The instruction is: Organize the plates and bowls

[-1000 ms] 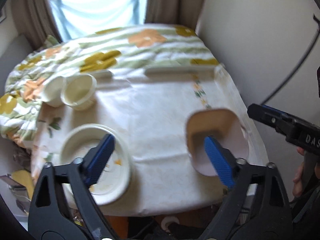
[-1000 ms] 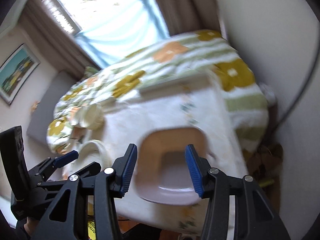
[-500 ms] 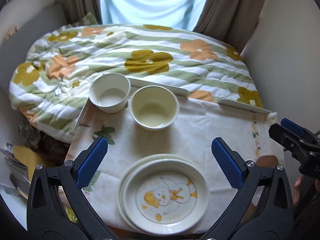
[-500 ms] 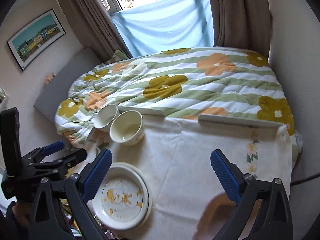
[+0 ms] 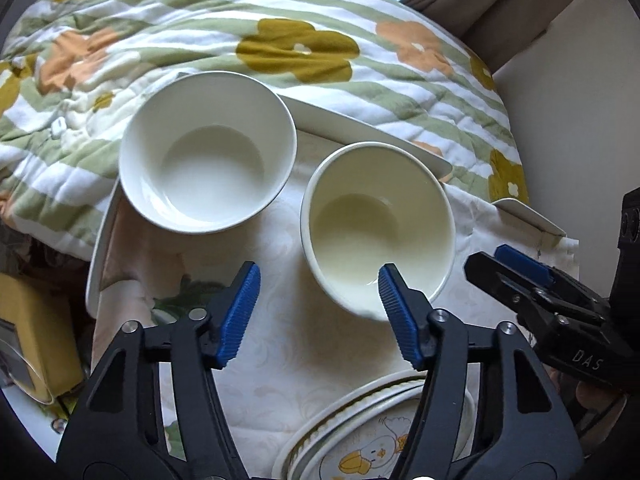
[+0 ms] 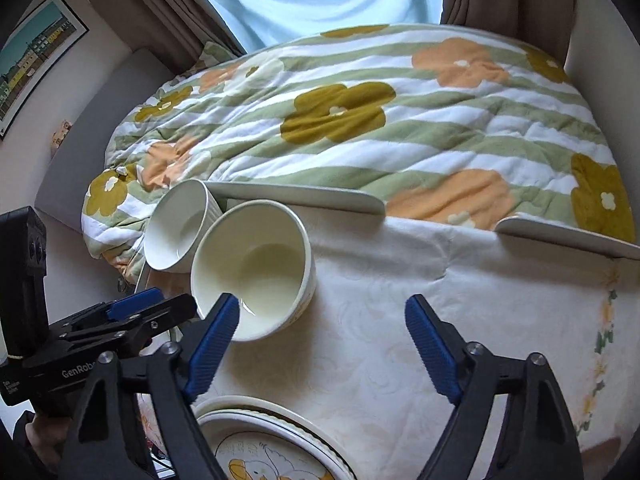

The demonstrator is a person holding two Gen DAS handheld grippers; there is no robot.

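Closing in on the cream bowl (image 5: 378, 226), your left gripper (image 5: 318, 312) now has its right pad at the bowl's near rim, while its left pad hangs over bare cloth beside the bowl. A second ago that gripper looked out over a square brown dish at the desk's far right; half a second ago it was above the duckling plate (image 5: 384, 440). So you have swung away from the dish and the plates and dropped low toward the bowls. I judge this to mean the bowls come next, probably one nested in the other.

The left gripper is open wide and holds nothing. Your right gripper (image 6: 322, 350) is also spread wide and empty; its left pad sits at the cream bowl's near rim in its own view, and its right pad is over open cloth to the right of the bowl.

The white bowl (image 5: 208, 150) stands just beyond and left of the cream bowl, nearly touching it. The stacked plates, duckling plate on top, lie nearer you than the cream bowl, close to the front edge of the desk (image 6: 460, 280). Behind the cream bowl the flowered quilt (image 6: 360, 120) rises.

Neither bowl is gripped yet. To take the cream bowl's wall, one pad must go inside the rim and one outside; right now I cannot tell whether either does.
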